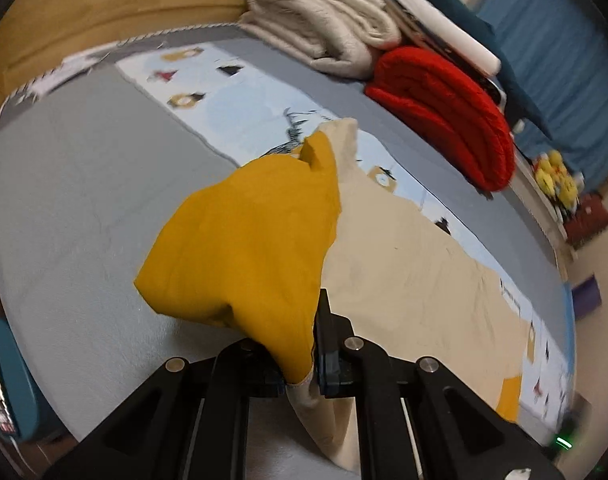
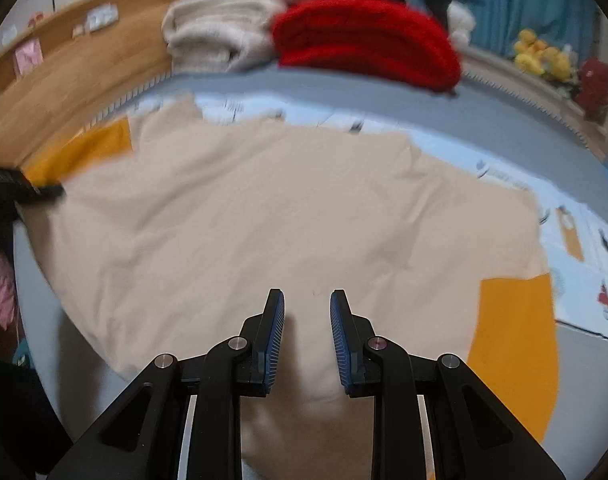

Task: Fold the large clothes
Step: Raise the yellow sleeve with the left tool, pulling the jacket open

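Two tongs work over a beige shirt (image 2: 264, 208) with yellow sleeves, spread across the middle of the bed (image 1: 64, 200). Left tongs (image 1: 304, 364) pinch a bunched yellow sleeve (image 1: 248, 248), lifted off the bed. Right tongs (image 2: 307, 312) hover spread above the shirt's body, gripping nothing.

Matt beige-and-mustard cloth garment (image 2: 264, 208), fuzzy red knit blanket (image 2: 368, 36), smooth wooden headboard (image 1: 104, 12)

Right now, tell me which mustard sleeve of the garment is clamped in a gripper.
The mustard sleeve bunched in the left gripper. The other mustard sleeve lies flat beside the open right gripper.
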Demonstrator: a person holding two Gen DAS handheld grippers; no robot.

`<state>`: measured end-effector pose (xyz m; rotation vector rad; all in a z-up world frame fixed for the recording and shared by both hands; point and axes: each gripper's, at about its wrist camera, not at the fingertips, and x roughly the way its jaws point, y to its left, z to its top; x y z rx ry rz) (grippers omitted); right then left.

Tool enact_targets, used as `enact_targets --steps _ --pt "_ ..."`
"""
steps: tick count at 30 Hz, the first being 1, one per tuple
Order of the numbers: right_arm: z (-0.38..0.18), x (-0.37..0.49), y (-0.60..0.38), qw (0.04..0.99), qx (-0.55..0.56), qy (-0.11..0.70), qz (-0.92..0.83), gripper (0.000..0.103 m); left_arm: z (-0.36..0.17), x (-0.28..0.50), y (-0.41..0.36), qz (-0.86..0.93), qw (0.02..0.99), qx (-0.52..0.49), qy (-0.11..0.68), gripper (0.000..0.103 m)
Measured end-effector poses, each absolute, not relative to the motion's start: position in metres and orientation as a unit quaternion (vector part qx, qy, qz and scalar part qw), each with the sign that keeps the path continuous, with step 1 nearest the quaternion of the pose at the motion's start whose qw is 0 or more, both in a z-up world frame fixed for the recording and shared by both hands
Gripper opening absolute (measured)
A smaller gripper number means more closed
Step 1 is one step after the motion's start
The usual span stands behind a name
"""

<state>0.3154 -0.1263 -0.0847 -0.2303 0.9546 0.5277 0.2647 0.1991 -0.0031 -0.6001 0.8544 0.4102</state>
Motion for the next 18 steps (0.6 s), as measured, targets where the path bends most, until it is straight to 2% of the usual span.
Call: enact_targets --steps 2,5,8,13,18 --pt "-0.119 0.323 -0.116 0.814 -0.143 0.508 0.242 0.025 -0.002 0.267 0.192 0.181 0.854 -0.269 0.408 0.009" --pt "-0.126 0.329 -0.111 0.814 -0.16 0.504 0.239 0.025 0.007 0.27 0.178 0.166 0.873 -0.23 0.397 0.009" --pt "-0.108 0.335 -0.123 0.827 -0.111 0.497 0.236 0.025 0.019 0.274 0.163 0.138 0.89 -0.204 0.385 0.009" --pt "-0.062 0.333 -0.156 0.876 -0.065 0.433 0.203 0.026 0.035 0.282 0.121 0.081 0.916 -0.148 0.363 0.009" --pt "-0.025 0.327 -0.201 0.912 -0.038 0.379 0.15 0.039 0.044 0.289 0.062 0.003 0.933 -0.083 0.351 0.008"
